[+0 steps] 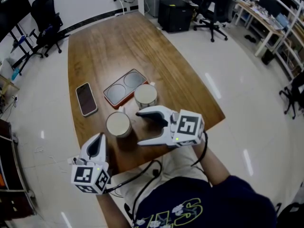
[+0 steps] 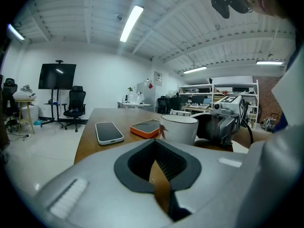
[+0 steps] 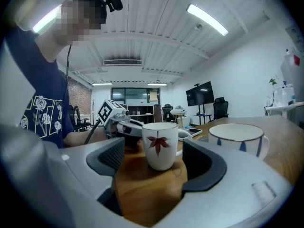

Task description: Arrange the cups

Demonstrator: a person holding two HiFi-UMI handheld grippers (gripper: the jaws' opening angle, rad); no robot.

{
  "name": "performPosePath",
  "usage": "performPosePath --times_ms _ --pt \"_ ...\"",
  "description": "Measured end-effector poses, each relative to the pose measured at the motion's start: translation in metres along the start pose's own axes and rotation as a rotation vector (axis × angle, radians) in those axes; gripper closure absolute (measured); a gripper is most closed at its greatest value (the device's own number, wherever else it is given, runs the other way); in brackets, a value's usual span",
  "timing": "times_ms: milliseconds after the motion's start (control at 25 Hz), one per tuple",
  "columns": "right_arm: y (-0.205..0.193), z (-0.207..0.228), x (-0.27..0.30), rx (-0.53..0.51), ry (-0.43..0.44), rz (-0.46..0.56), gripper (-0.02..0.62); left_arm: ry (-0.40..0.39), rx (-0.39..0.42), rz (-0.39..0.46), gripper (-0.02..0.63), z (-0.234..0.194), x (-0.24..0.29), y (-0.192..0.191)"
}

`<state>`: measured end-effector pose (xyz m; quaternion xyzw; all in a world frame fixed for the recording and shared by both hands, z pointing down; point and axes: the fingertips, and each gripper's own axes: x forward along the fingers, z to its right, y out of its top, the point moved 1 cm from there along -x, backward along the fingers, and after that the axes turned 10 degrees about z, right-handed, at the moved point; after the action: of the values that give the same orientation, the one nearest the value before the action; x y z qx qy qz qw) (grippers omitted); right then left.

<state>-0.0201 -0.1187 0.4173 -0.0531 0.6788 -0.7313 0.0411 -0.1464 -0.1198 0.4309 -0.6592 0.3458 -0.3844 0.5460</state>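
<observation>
Fingers of right gripper apart, leaf cup beyond (handle mostly hidden)

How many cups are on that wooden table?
2. The leaf cup stands near the front edge of the table, just ahead of the right gripper, jaws open; the blue-marked cup stands beside the tray. None seems hidden.

This is an open-plan office with something of a lab about it. A long wooden table stands on a glossy pale floor. Black swivel chairs wait along the wall, and others are drawn up near a cluttered desk at the side. A dark screen stands on a tall stand, shelves carry boxes and gear, and strip lights run across a white ribbed ceiling.
</observation>
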Motion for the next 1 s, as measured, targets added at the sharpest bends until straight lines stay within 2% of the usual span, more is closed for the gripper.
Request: performPosePath --times_ms 280,1000 --pt "-0.003 0.004 0.027 -0.004 -0.01 -0.016 0.222 0.001 -0.003 0.007 0.603 0.0 0.001 0.0" --pt "-0.019 0.014 0.084 0.04 -0.034 -0.149 0.201 0.0 0.004 0.023 0.603 0.001 -0.001 0.002"
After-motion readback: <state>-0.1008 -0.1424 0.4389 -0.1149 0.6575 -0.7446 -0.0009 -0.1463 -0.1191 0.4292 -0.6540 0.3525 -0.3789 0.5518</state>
